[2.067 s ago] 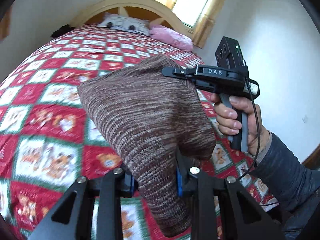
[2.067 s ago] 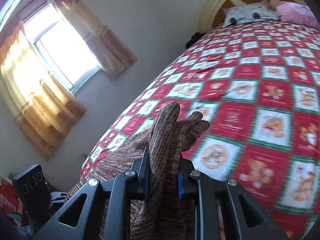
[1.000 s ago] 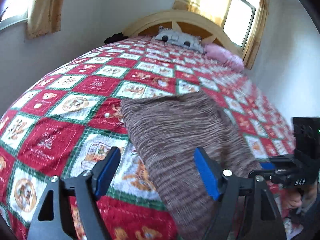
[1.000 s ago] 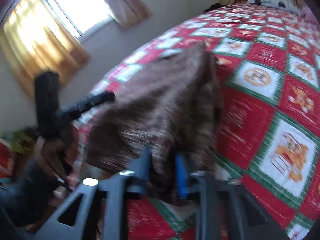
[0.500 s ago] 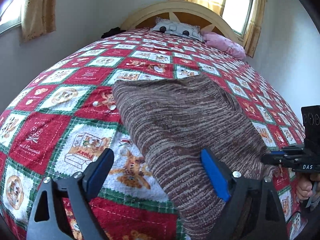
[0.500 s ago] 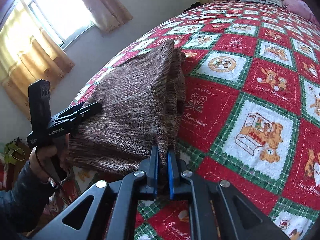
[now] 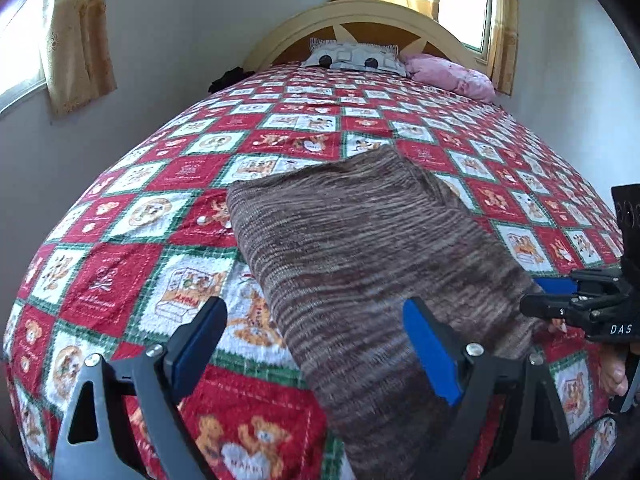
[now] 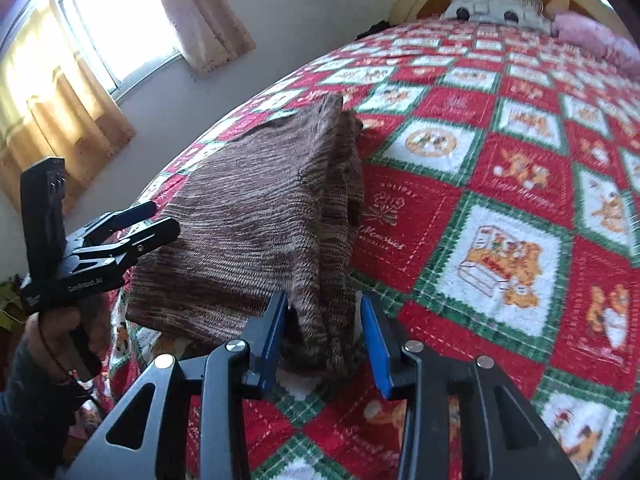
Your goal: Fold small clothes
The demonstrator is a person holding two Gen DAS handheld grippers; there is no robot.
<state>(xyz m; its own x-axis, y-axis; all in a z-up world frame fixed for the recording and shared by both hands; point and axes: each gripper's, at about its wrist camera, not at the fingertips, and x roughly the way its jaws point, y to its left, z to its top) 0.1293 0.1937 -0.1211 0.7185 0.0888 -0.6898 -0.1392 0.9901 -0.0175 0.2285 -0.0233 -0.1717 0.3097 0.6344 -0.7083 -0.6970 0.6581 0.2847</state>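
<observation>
- Nearest in the left wrist view, the left gripper (image 7: 316,344) has its jaws spread wide and holds nothing; its blue pads (image 7: 430,356) straddle the near-left part of the garment, above it rather than on it.
- In the right wrist view the right gripper (image 8: 324,334) has its jaws parted too, standing to either side of the bunched near corner; whether either pad touches the knit I cannot tell.
- One piece of clothing is in sight: a brown striped knit (image 7: 360,248), lying folded on the bed (image 7: 120,288) near its foot, with layered edges along its right side (image 8: 344,184). It looks laid down so the fold can settle flat.
- Both grippers sit at the near edge, one at each corner, probably because that is where the cloth was set down.
- My judgement: this fold is placed; a further fold or smoothing may remain.
- Farther off, two pillows lie at the headboard (image 7: 360,20): a grey patterned pillow (image 7: 354,58) and a pink pillow (image 7: 450,76).
- Two curtained windows (image 7: 464,0) show.
</observation>
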